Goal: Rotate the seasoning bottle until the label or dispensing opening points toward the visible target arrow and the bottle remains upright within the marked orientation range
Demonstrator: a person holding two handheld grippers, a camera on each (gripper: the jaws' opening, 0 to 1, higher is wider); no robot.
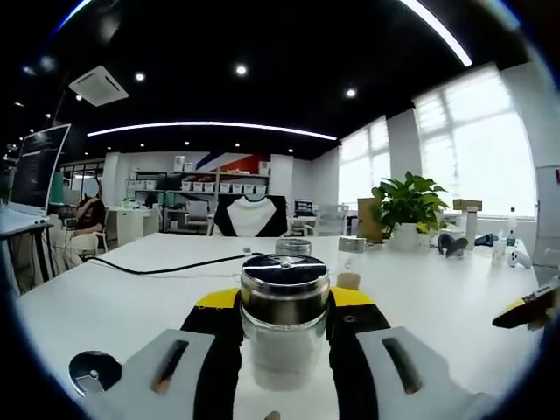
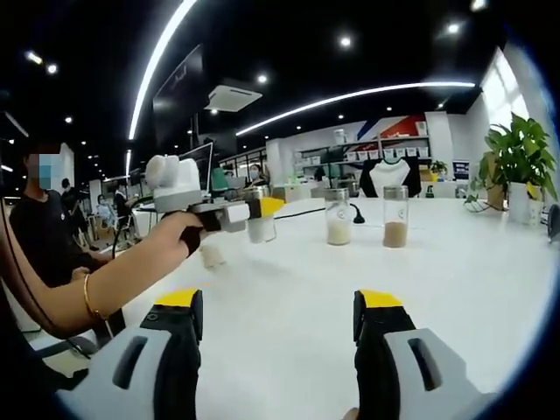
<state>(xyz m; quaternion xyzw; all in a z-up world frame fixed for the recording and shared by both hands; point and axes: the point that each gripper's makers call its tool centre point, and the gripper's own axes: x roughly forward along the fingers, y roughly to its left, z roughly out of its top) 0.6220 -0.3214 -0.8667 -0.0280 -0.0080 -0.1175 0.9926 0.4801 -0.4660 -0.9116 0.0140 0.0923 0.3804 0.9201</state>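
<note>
Clamped between the yellow-tipped jaws of the left tongs, in the left gripper view, a seasoning bottle is held upright, its clear round body filled with pale grains and capped by a shiny dark metal lid. No label or opening can be made out on it. Smooth white worktop is seen all around the left tongs, with open room ahead and to both sides. A small round metal disc lies flat just left of the left jaw. A black cable is stretched across the worktop well beyond. Two more jars stand ahead, behind the held bottle, and a leafy potted plant is set farther off to the right.

In the right gripper view, the right tongs are spread wide with nothing between the jaws, above bare white worktop. Ahead and to the left, the left tongs are seen in a person's hand, a gold bangle on the wrist, with the seasoning bottle gripped at their tip. Two clear cylindrical jars stand apart beyond the right tongs: one with white powder, one with brown powder. The far worktop edge lies well beyond them.
</note>
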